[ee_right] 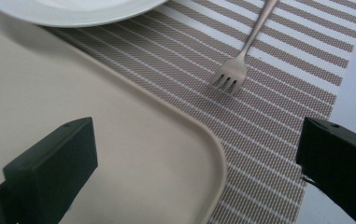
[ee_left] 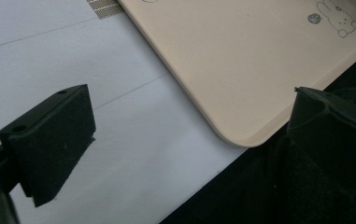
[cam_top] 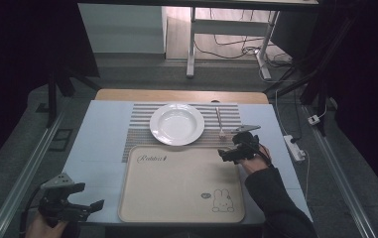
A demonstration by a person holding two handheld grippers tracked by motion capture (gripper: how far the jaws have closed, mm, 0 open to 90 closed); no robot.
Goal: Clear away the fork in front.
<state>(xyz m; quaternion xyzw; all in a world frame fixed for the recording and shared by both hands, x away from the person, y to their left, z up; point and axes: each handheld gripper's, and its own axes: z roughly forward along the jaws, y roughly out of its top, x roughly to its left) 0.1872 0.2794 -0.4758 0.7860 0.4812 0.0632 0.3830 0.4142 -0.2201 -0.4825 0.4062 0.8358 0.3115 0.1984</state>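
Nearest in the high view, the left gripper (cam_top: 85, 208) hangs empty at the table's (cam_top: 97, 134) near left corner beside the beige tray (cam_top: 176, 183), while the right gripper (cam_top: 228, 151) hovers at the tray's far right corner, near the fork (cam_top: 220, 121). Left gripper view: jaws spread wide over the table surface (ee_left: 119, 135), tray corner (ee_left: 241, 93) between them. Right gripper view: jaws wide apart and empty, the fork (ee_right: 241, 56) lying ahead on the striped placemat (ee_right: 278, 107), tines toward the tray (ee_right: 133, 154), beside the white plate (ee_right: 73, 11).
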